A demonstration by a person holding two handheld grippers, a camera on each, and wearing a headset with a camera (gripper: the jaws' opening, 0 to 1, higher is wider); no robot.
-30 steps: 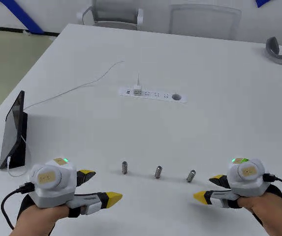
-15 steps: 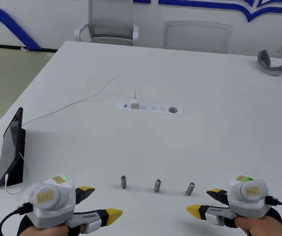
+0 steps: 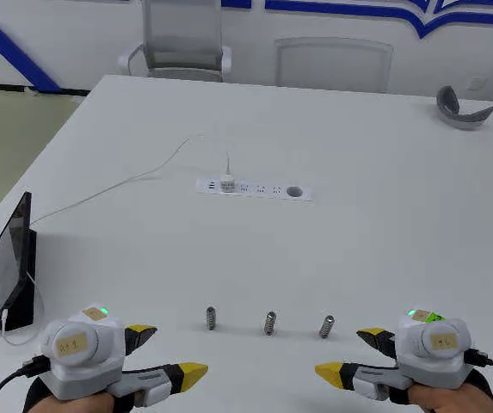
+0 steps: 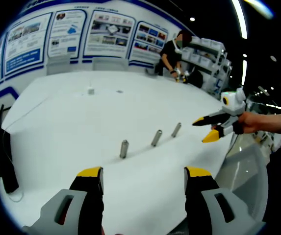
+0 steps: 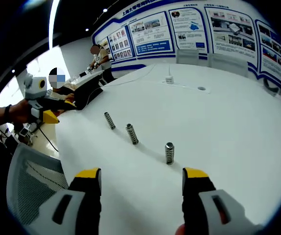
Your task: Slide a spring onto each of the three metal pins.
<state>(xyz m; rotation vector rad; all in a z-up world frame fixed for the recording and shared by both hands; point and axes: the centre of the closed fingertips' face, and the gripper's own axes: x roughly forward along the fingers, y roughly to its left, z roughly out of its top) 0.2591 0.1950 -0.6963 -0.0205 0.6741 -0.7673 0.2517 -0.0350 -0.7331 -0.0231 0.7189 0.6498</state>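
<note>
With fingers spread and empty, the left gripper (image 3: 169,351) and right gripper (image 3: 348,351) flank the three pins (image 3: 269,323), each seemingly wearing its spring (image 5: 169,152) already, so little but checking remains.

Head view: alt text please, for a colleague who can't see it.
Three springs stand upright in a row on a white table, between the open left gripper and open right gripper. A power strip lies beyond.
</note>
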